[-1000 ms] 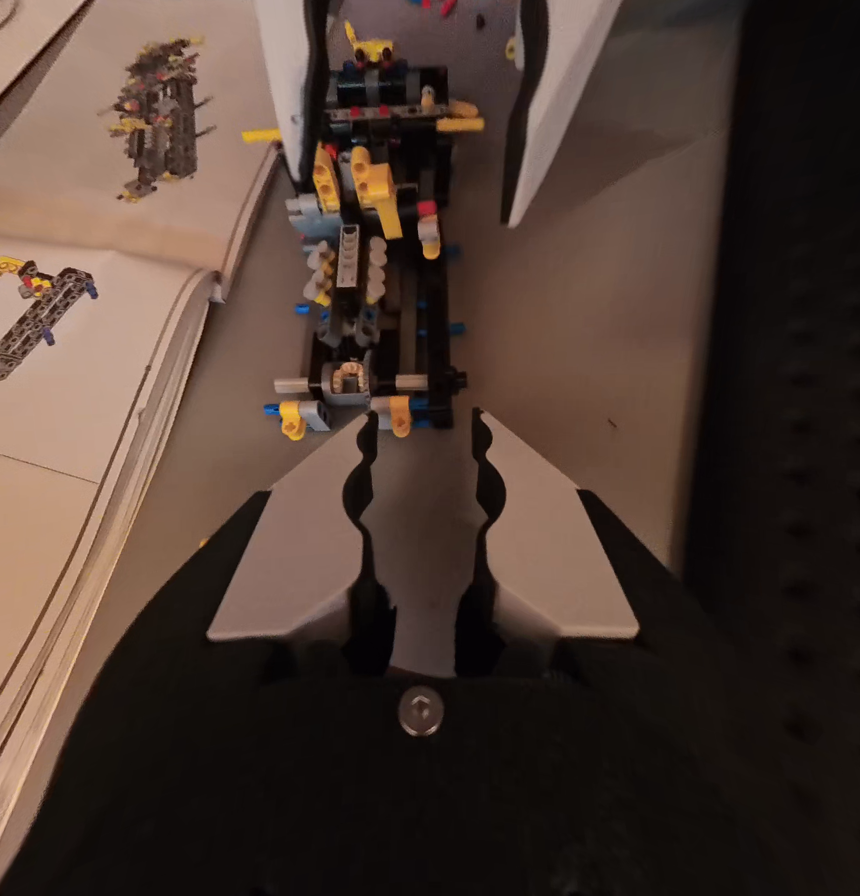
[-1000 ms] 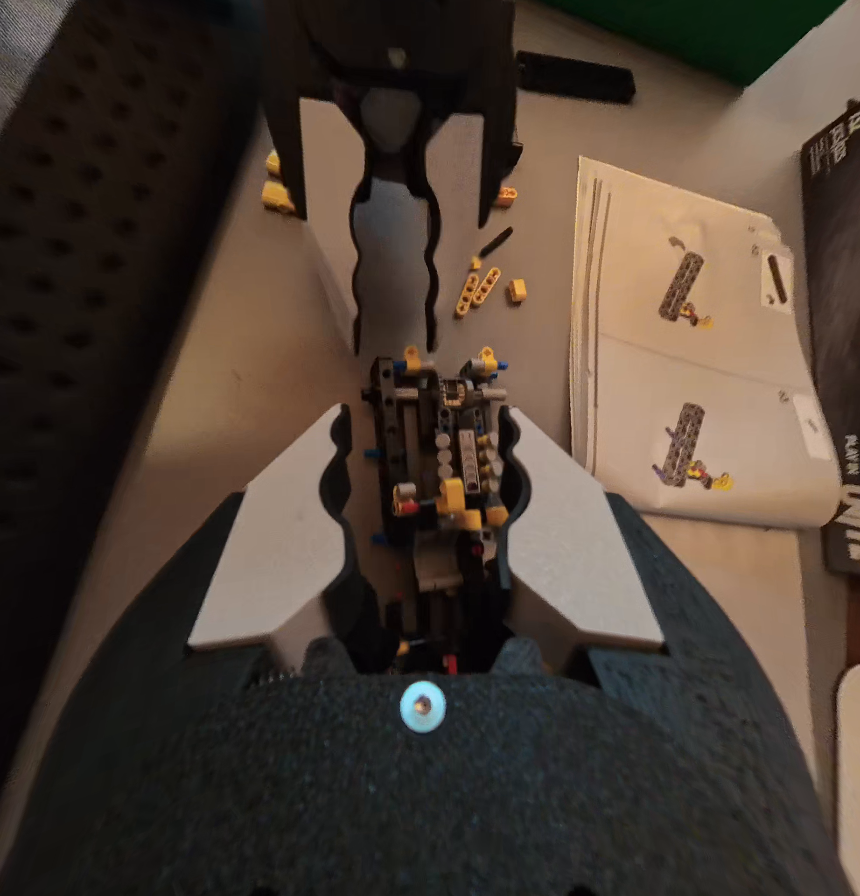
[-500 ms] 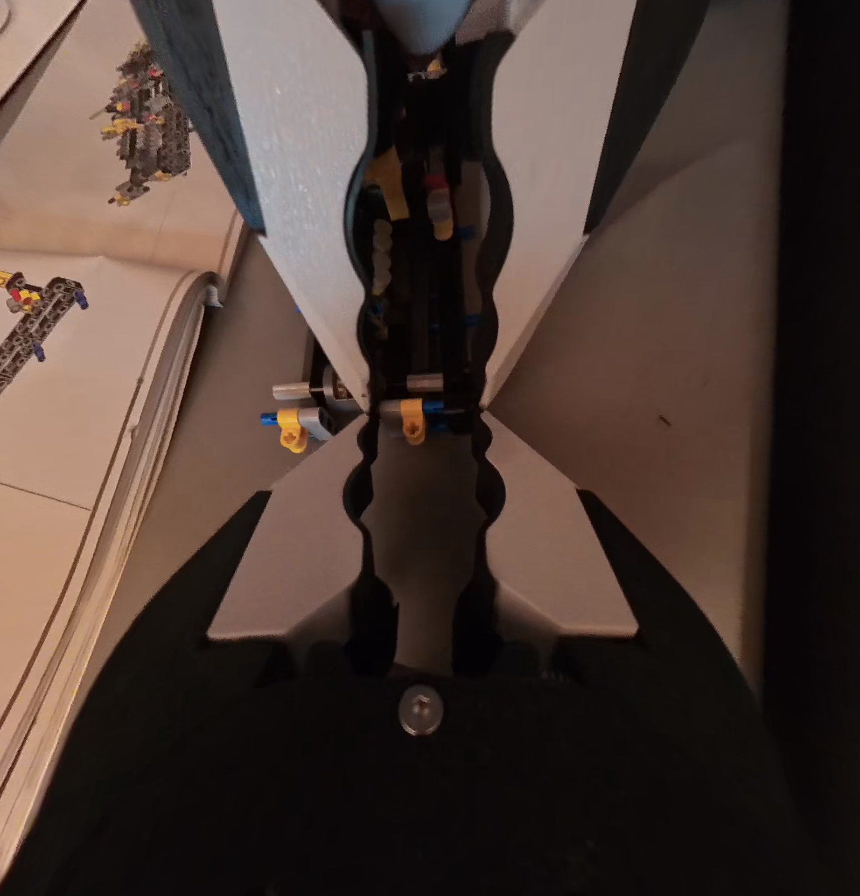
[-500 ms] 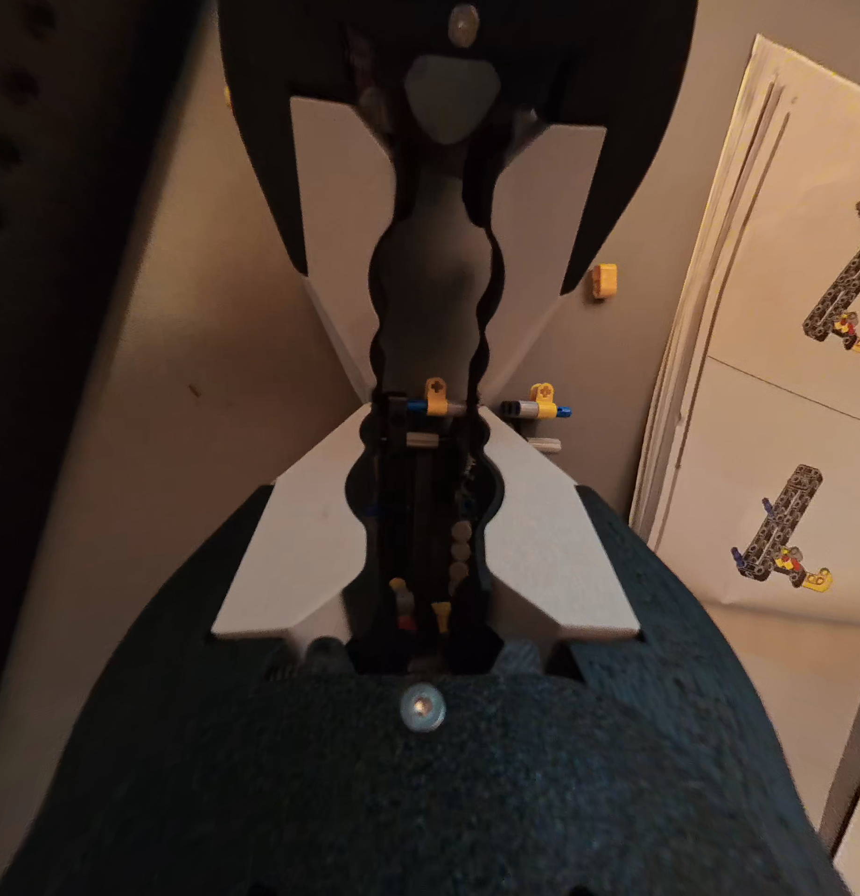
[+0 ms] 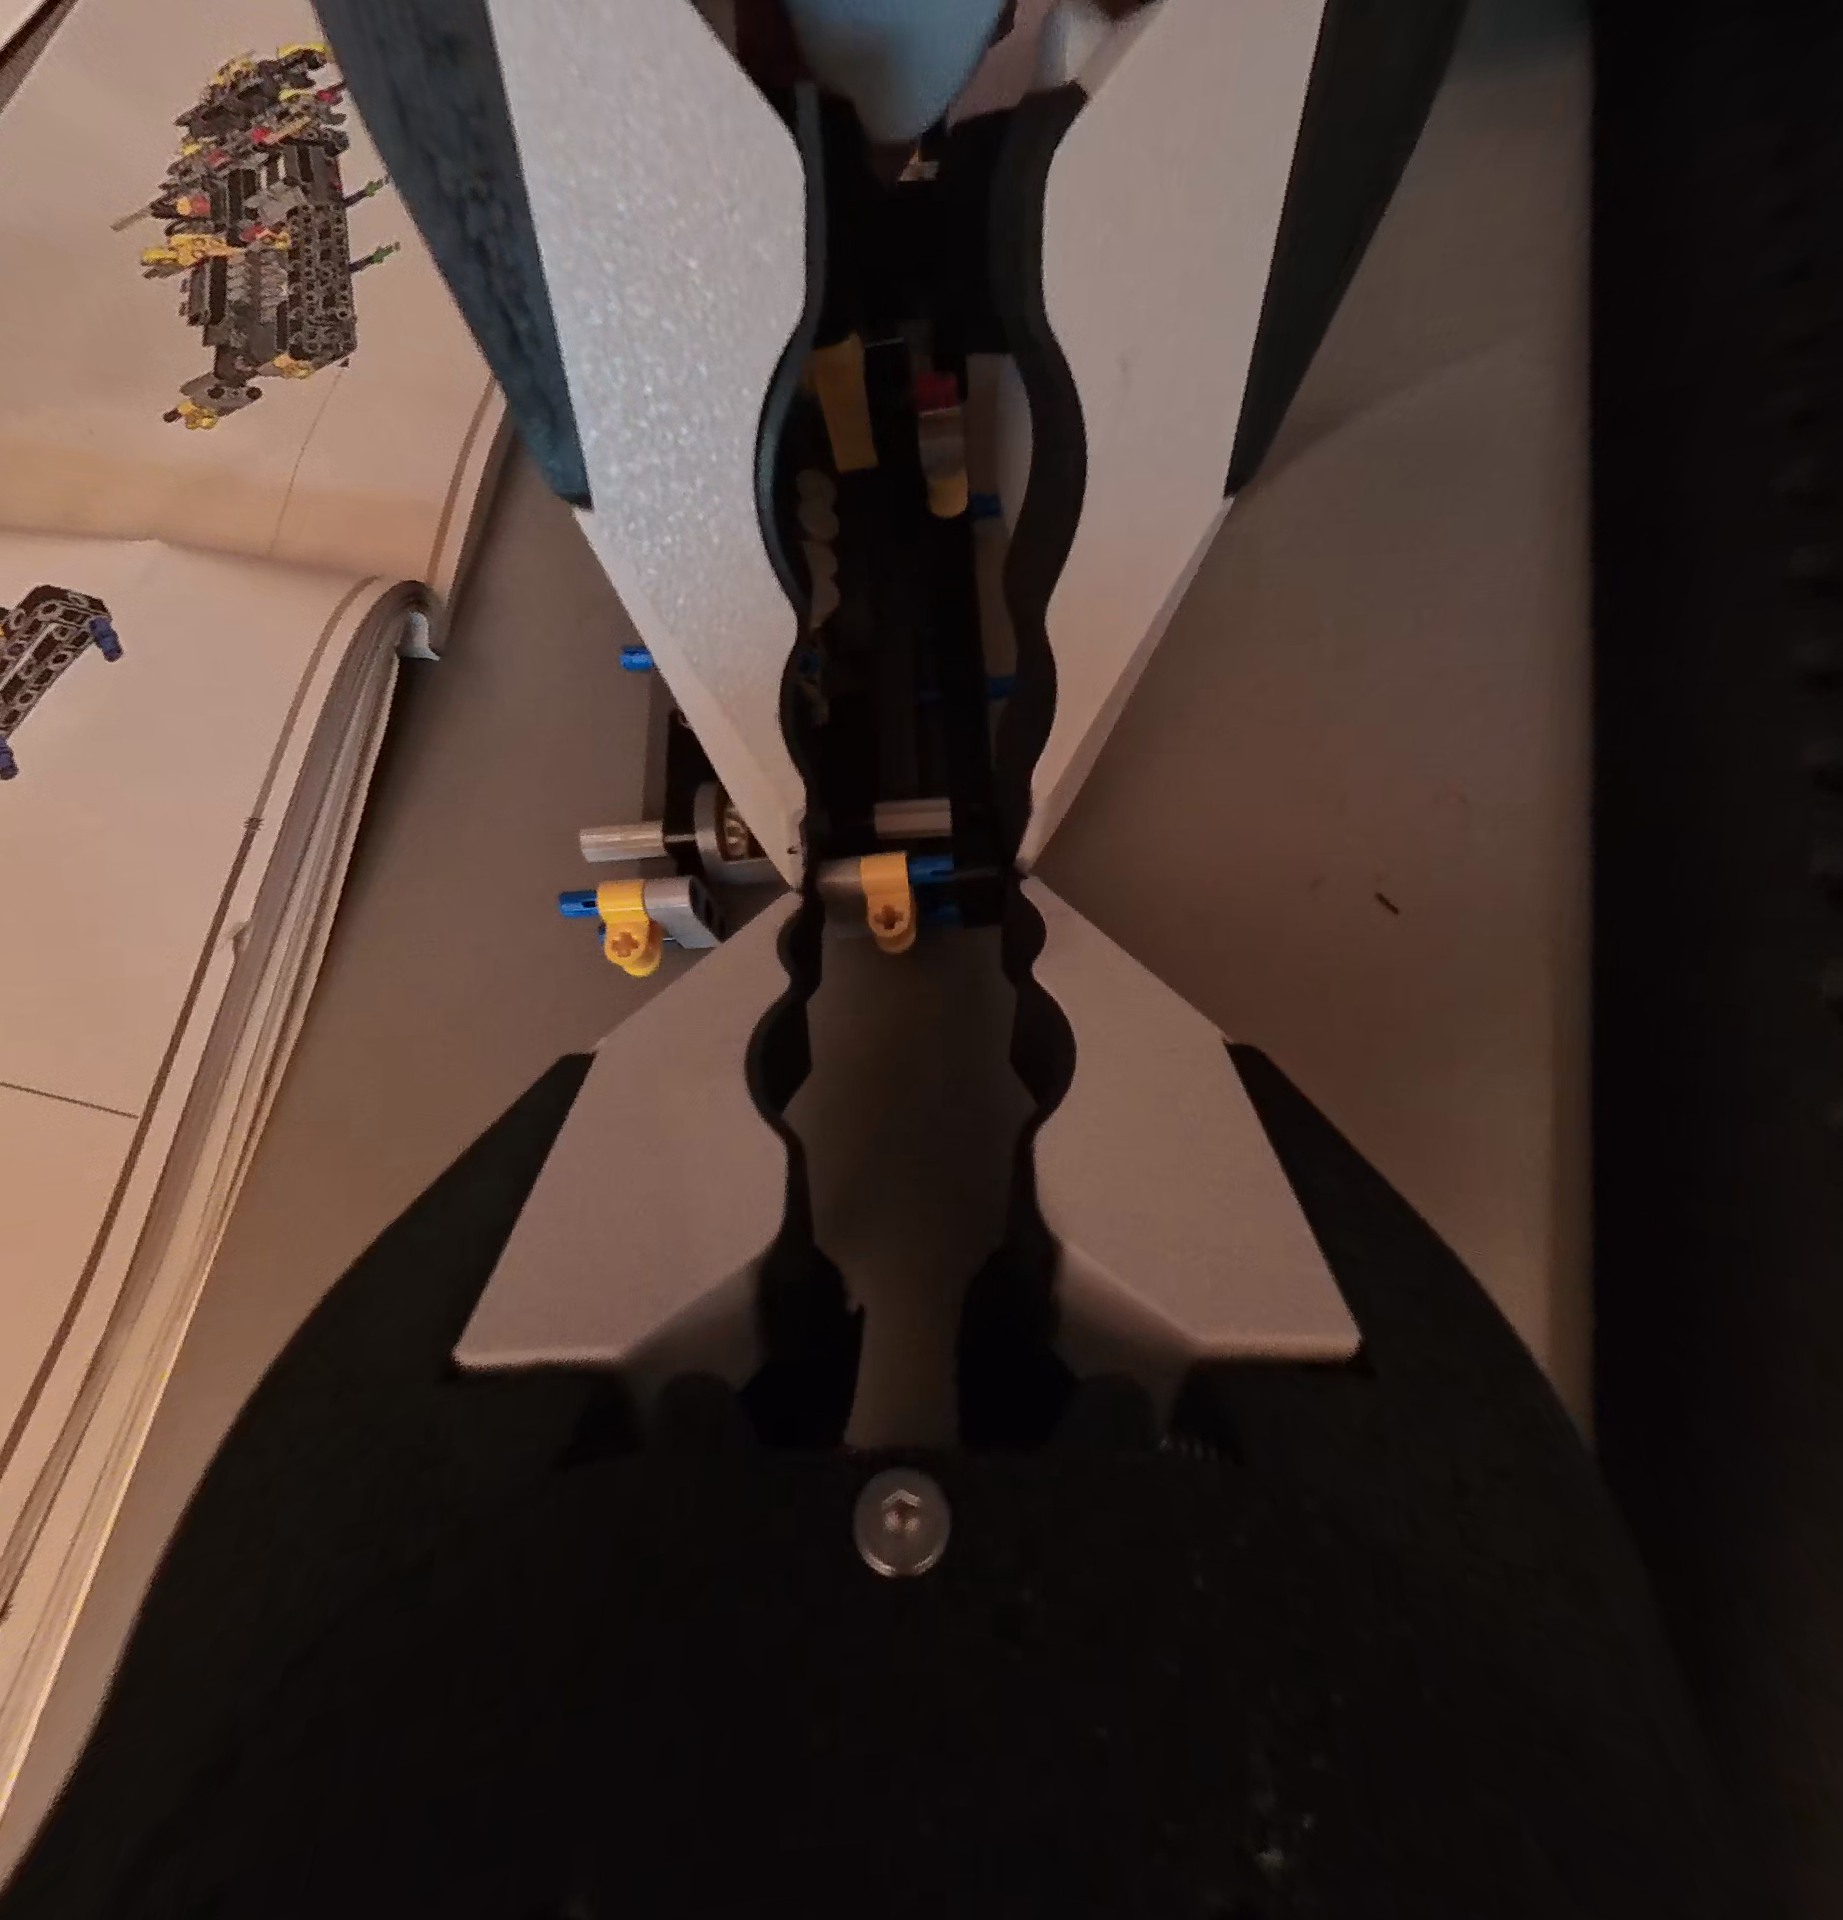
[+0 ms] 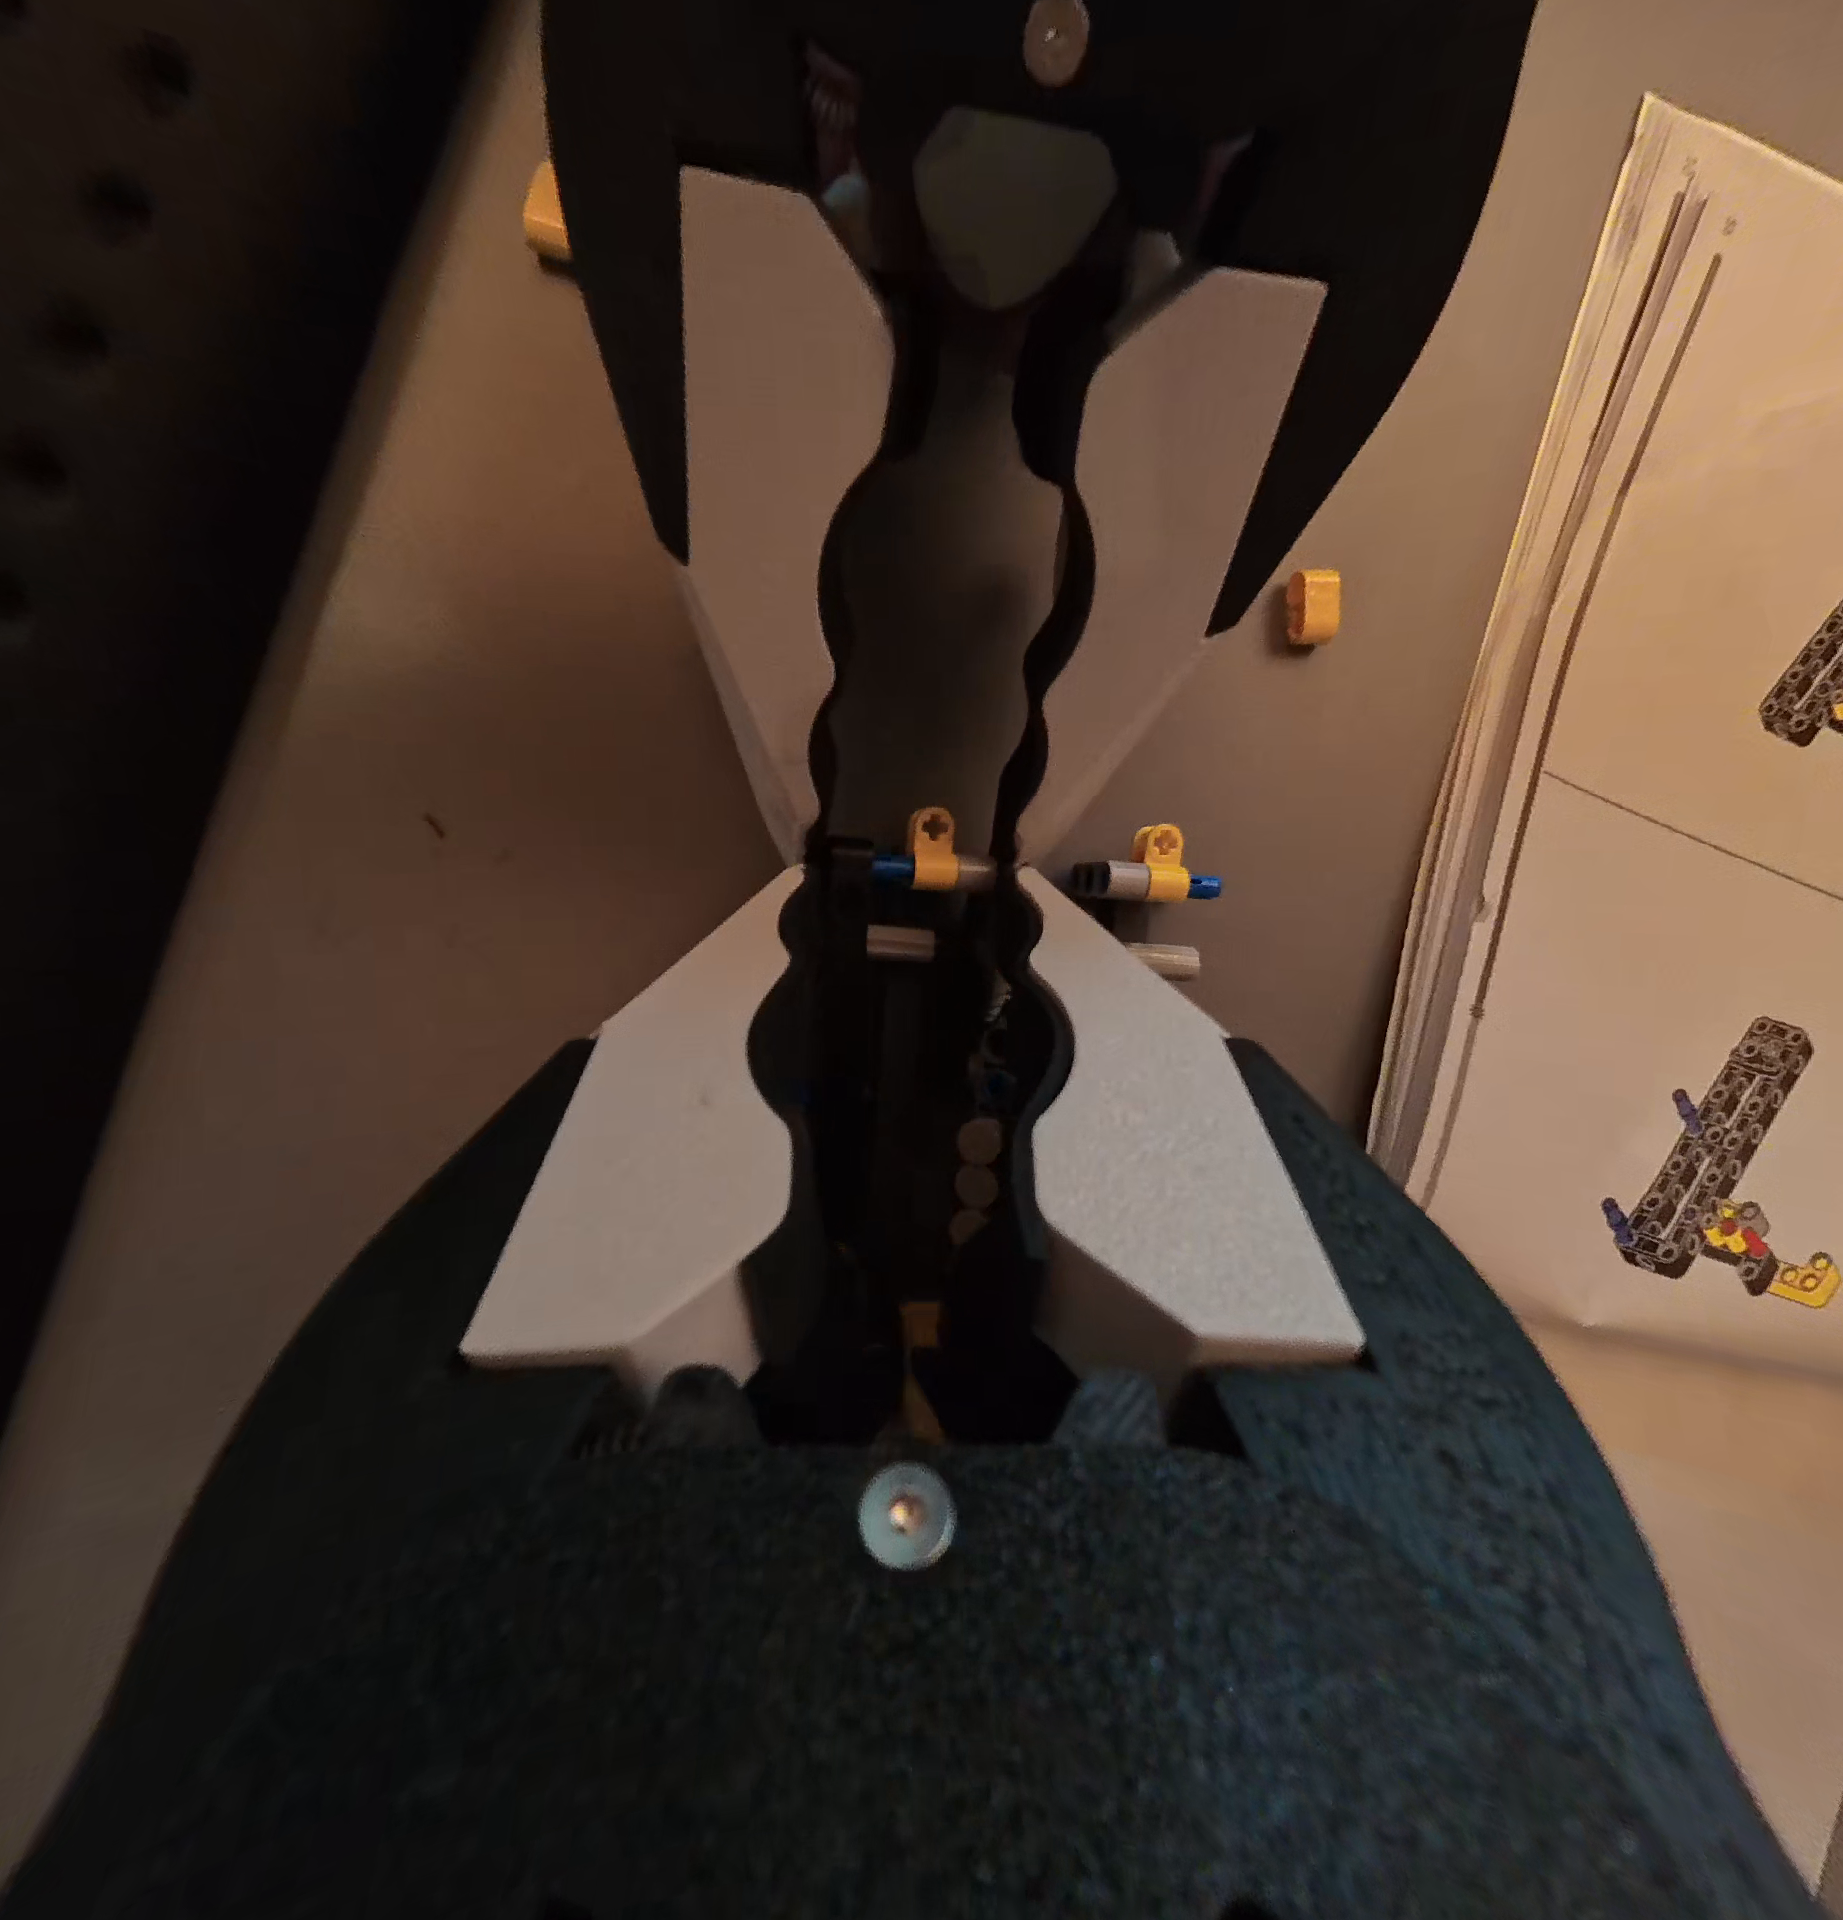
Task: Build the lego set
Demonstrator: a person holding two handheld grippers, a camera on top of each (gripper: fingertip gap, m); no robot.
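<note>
The lego model (image 5: 896,707), a long black frame with yellow, grey and blue parts, lies on the table between both grippers. My right gripper (image 6: 912,883) reaches over it lengthwise and is shut on one long side of the frame (image 6: 896,1039). The other side sticks out beside its finger, with a yellow connector (image 6: 1156,868). My left gripper (image 5: 912,925) is open and empty, its tips at the model's near end, almost touching the right gripper's tips (image 5: 912,831). The left gripper also shows opposite in the right wrist view (image 6: 912,831).
An open instruction booklet (image 5: 117,831) lies beside the model and also shows in the right wrist view (image 6: 1675,935). Loose yellow pieces (image 6: 1312,608) (image 6: 543,213) lie near the left gripper. A dark perforated surface (image 5: 1748,935) runs along the other side. My two grippers' fingertips are within a few centimetres of each other.
My right gripper moved forward over the model and narrowed from wide open onto its frame. The two grippers came tip to tip. In the last half second little moved.
</note>
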